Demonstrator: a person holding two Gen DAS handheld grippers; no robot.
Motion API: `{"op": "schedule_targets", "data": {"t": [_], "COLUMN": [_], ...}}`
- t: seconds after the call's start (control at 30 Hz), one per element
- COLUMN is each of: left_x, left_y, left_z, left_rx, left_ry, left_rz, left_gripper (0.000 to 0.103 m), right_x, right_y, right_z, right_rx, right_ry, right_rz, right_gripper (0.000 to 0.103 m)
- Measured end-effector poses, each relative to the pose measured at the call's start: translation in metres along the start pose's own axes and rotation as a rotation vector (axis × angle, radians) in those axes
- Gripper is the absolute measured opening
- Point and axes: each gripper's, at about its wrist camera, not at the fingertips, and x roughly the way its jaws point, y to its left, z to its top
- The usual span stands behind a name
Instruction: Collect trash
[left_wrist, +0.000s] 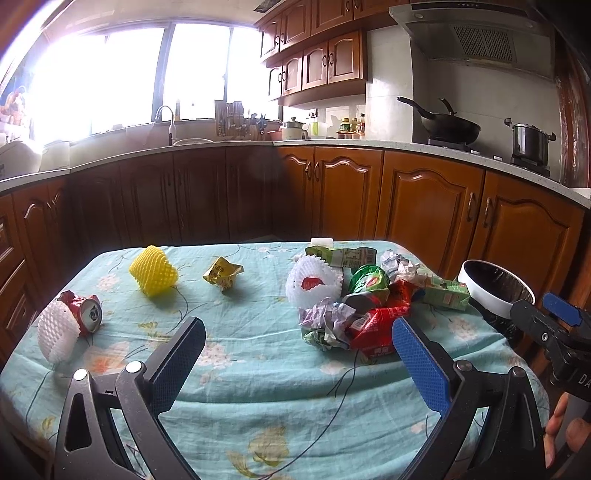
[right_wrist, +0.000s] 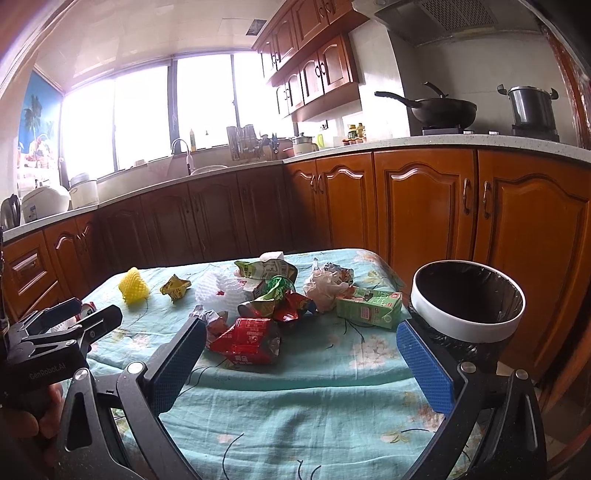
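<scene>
A: While both grippers hang wide open and empty, where lies the red carton (right_wrist: 245, 339)?

B: Just ahead of the right gripper (right_wrist: 301, 363), toward its left finger, long axis crosswise. Bin (right_wrist: 467, 326) at right; left gripper (left_wrist: 299, 363) farther.

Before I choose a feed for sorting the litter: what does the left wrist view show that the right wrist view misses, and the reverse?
Only the left wrist view shows the whole crushed red drink can and the white foam fruit net beside it at the table's left edge; in the right view the left tool largely hides them.

Only the right wrist view shows the full face of the green drink carton and the whole rim of the white-rimmed, black-lined bin.

Both show the yellow foam net, the yellow crumpled wrapper, the central litter pile and open tools.
</scene>
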Motion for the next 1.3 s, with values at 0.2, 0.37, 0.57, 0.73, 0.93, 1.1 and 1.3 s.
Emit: {"op": "schedule_targets", "data": {"t": [0.2,0.37,0.57,0.73,0.93,1.1,1.3], "left_x": [0.002,0.006,0.004,0.008,0.01,0.016,0.029], "left_y": [0.0,0.001,0.0,0.0,0.001,0.003,0.007], "left_z": [0.002,0.004,0.0,0.0,0.0,0.0,0.002], "left_rx": [0.002,0.004,0.002,-0.001,-0.003,-0.014,-0.029], "left_ry": [0.002,0.006,0.006,0.011,0.014,0.031,0.067], "left_rz": [-0.002,-0.005,-0.004,-0.003,-0.002,-0.005,-0.014], "left_gripper": [0.102,0.102,0.102,0.102,0.102,0.102,0.102], "right_x": [0.001,0.002,0.004,0.006,0.008,0.012,0.024], "right_y": [0.001,0.0,0.0,0.001,0.001,0.001,0.0], "right_z": [-0.001,-0.001,-0.001,-0.001,-0.001,-0.002,-0.002], "right_rx": [0.0,0.005,0.009,0.01,0.018,0.02,0.036], "right_ry": [0.002,0.002,0.006,0.011,0.016,0.028,0.065], "right_rz": [0.007,0.014,0.026,0.036,0.048,0.057,0.083], "right_gripper": [0.103,0.103,0.103,0.103,0.103,0.103,0.103]}}
